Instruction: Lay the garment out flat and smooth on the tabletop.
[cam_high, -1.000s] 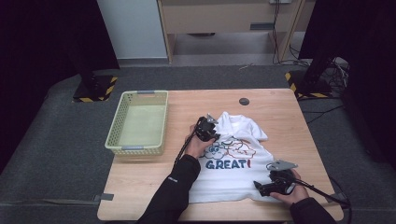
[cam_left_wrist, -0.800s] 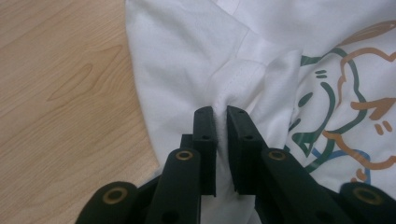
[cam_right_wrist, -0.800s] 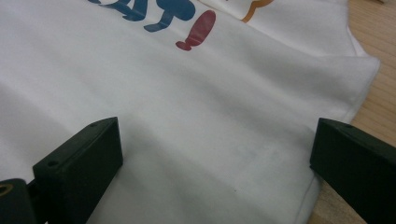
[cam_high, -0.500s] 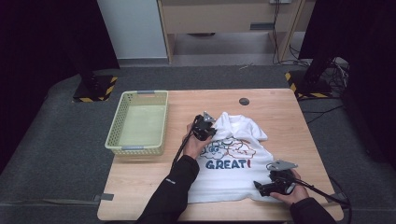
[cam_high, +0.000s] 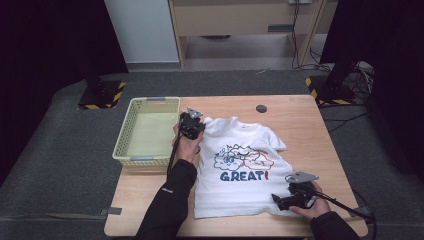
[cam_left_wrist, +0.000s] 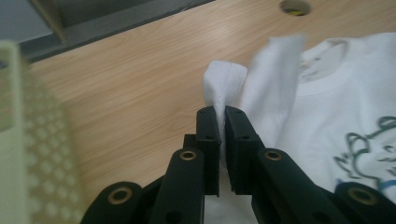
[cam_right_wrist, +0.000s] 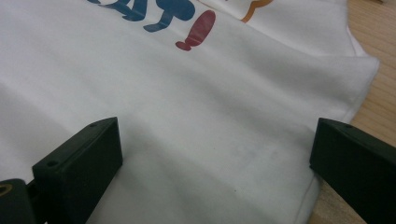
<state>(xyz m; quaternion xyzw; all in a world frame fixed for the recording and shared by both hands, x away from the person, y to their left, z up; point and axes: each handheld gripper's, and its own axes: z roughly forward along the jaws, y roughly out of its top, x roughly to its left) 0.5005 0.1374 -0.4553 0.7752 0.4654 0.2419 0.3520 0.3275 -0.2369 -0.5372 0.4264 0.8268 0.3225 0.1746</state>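
Observation:
A white T-shirt (cam_high: 240, 170) printed with a cartoon and "GREAT!" lies face up on the wooden table (cam_high: 305, 135). At the shirt's upper left, my left gripper (cam_high: 191, 125) is shut on a raised fold of its left sleeve. In the left gripper view that fold (cam_left_wrist: 224, 79) stands up from between the closed jaws (cam_left_wrist: 221, 114). My right gripper (cam_high: 281, 200) rests at the shirt's lower right corner. It is open (cam_right_wrist: 215, 144), with the hem area of the shirt (cam_right_wrist: 196, 102) lying flat between its spread jaws.
A pale green mesh basket (cam_high: 121, 140) stands empty at the table's left, close beside the left gripper, and its wall (cam_left_wrist: 28, 140) shows in the left gripper view. A dark round cable hole (cam_high: 261, 108) sits at the table's far edge.
My left gripper has moved left toward the basket with the sleeve in it, spreading the bunched top of the shirt flatter. The right gripper has stayed put.

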